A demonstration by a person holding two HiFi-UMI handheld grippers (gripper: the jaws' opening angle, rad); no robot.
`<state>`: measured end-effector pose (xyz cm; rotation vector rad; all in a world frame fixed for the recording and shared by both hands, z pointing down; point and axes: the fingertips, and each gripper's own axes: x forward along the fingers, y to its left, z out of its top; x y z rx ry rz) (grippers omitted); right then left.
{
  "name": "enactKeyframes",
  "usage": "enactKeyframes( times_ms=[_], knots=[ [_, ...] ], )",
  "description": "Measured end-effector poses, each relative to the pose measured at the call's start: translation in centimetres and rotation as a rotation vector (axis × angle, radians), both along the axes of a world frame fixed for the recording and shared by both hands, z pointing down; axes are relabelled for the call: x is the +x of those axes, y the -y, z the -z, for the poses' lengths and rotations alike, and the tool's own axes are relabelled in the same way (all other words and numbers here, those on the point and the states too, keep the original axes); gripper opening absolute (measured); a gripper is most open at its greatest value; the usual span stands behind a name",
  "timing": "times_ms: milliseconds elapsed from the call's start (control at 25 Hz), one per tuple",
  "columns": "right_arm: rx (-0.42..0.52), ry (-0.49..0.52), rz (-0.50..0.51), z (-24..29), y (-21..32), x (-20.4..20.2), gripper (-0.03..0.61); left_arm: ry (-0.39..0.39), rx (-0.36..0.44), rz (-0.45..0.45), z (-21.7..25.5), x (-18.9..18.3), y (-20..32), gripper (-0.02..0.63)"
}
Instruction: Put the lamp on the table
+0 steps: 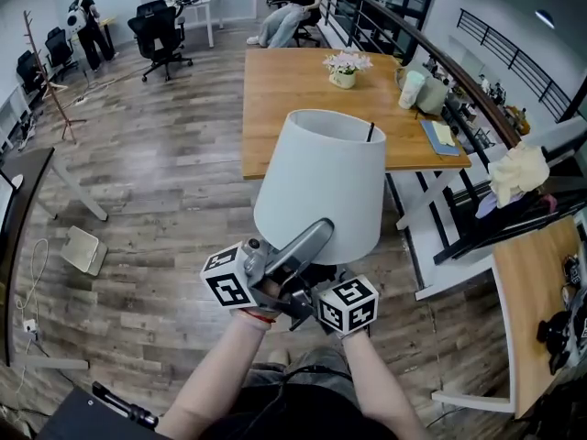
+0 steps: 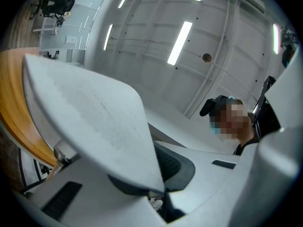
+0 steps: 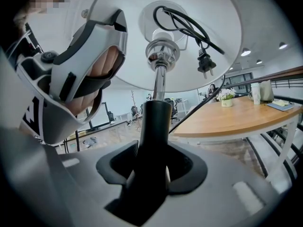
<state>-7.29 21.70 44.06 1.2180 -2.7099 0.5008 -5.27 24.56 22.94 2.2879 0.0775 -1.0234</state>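
A lamp with a white shade [image 1: 321, 181] is held in the air over the wooden floor, in front of the long wooden table [image 1: 293, 108]. My left gripper [image 1: 312, 236] is shut on the shade's lower rim [image 2: 94, 117], one finger running up its outside. From below, my right gripper [image 3: 151, 169] is shut on the lamp's black stem [image 3: 155, 126]. The chrome socket [image 3: 160, 53] and the coiled cord with its plug [image 3: 203, 63] sit inside the shade. The lamp's base is hidden.
On the table stand a flower pot [image 1: 345, 68], cups [image 1: 415, 88] and a book [image 1: 442, 136]. A railing [image 1: 431, 62] runs along the right, with another desk [image 1: 537, 310] below it. Office chairs [image 1: 160, 27], a coat rack [image 1: 50, 81] and people are at the back.
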Motion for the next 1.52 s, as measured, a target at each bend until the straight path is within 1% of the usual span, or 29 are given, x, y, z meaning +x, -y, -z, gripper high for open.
enactKeyframes(
  times_ms=[280,880,1520],
  knots=[
    [-0.022,-0.012,0.014,-1.4,3.9,0.9,0.183,-0.016,-0.036,0.008,-1.3,0.6,4.6,0.003],
    [-0.044,0.001,0.096,-2.1,17.2,3.1,0.183,-0.006,-0.054,0.091,-1.9,3.2,18.6,0.003],
    [-0.055,0.019,0.138,-2.6,27.5,7.7,0.184,0.001,-0.060,0.121,-2.4,8.0,29.3,0.003]
  ],
)
